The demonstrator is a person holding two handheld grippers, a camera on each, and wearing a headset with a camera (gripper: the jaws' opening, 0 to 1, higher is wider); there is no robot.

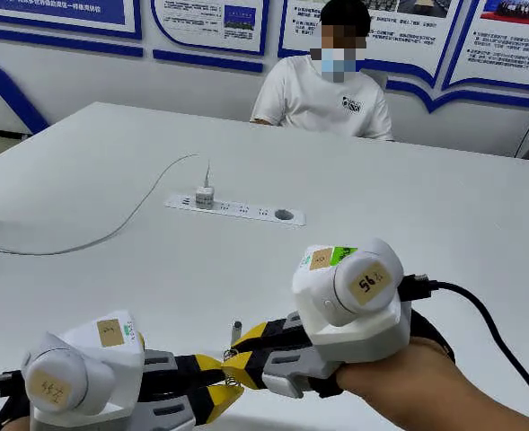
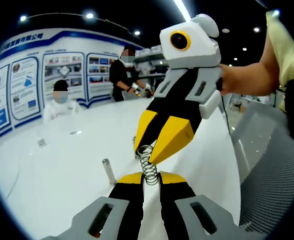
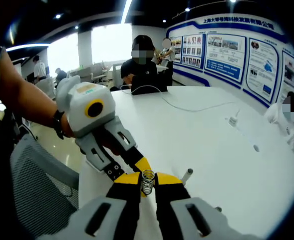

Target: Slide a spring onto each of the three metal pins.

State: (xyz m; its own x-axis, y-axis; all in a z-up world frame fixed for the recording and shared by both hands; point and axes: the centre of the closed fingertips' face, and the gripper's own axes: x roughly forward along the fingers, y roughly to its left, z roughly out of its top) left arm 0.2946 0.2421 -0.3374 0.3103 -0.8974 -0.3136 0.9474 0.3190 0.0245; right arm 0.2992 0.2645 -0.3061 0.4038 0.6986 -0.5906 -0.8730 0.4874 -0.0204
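At the near edge of the white surface (image 1: 111,180), pinching one spring (image 2: 147,164) from both ends: gripping its lower coils in the narrow jaws of the left tool (image 2: 146,178) and its upper coils in the narrow jaws of the right tool (image 3: 147,181), tip almost against tip. Holding the spring in the air just above the surface, not yet on any pin.

Seeing the long axis of the spring, in the left gripper view, running straight away from the left tool and into the right tool; looking along the same axis, nearly end-on, in the right gripper view. Judging it therefore to be lying closer to level than to upright, along the line between both tools.

Finding the nearest metal pin (image 1: 236,330) just beside the tool tips, beyond them in the head view, standing upright on the surface and bare, pointing its free end straight up. Judging the right tool to be slightly nearer to this pin than the left tool.

Needing next, probably, to free one end of the spring, to turn its axis upright, and to bring the open end exactly over the pin top before lowering. Risking a spring jumping away by careless releasing.
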